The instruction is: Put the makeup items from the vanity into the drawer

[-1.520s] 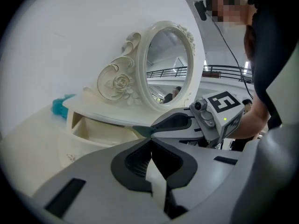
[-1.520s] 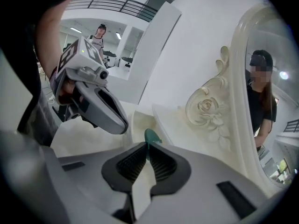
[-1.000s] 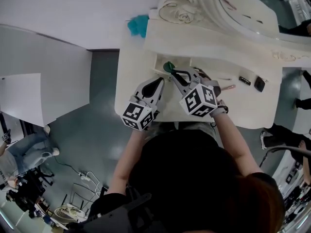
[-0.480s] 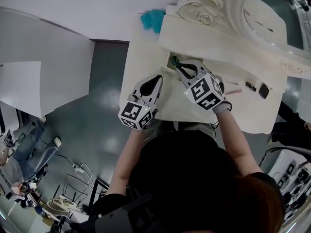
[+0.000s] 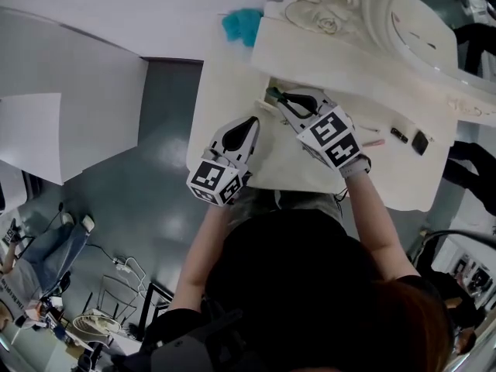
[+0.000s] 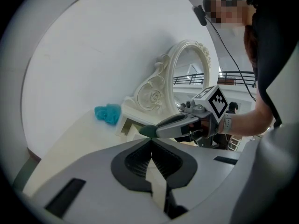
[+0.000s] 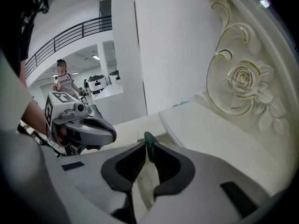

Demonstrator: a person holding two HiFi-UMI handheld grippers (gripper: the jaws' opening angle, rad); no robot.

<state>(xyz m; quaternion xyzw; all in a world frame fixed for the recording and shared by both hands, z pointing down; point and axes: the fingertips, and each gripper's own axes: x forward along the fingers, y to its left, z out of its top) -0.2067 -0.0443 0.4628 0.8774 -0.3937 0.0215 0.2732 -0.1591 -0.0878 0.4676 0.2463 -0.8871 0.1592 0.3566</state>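
Note:
My right gripper (image 5: 274, 96) (image 7: 148, 148) is shut on a small dark green makeup item (image 7: 149, 139) (image 5: 269, 92). It holds the item at the left end of the vanity's raised shelf (image 5: 349, 72), where a small drawer (image 6: 124, 125) seems to stand open. The left gripper view shows that item (image 6: 146, 131) just beyond my left gripper's tips. My left gripper (image 5: 253, 122) (image 6: 150, 143) hangs over the cream vanity top (image 5: 221, 91), to the left of the right one. Its jaws are shut with nothing between them.
Two small black items (image 5: 399, 136) (image 5: 419, 142) and a thin pink stick (image 5: 373, 142) lie on the vanity at the right. A teal object (image 5: 242, 25) sits at the back left corner. An ornate oval mirror (image 5: 418, 22) rises behind the shelf. A white wall stands to the left.
My right gripper has rolled, its marker cube tipping to the right, and it still holds the green item by the shelf's left end. My left gripper has shifted only slightly.

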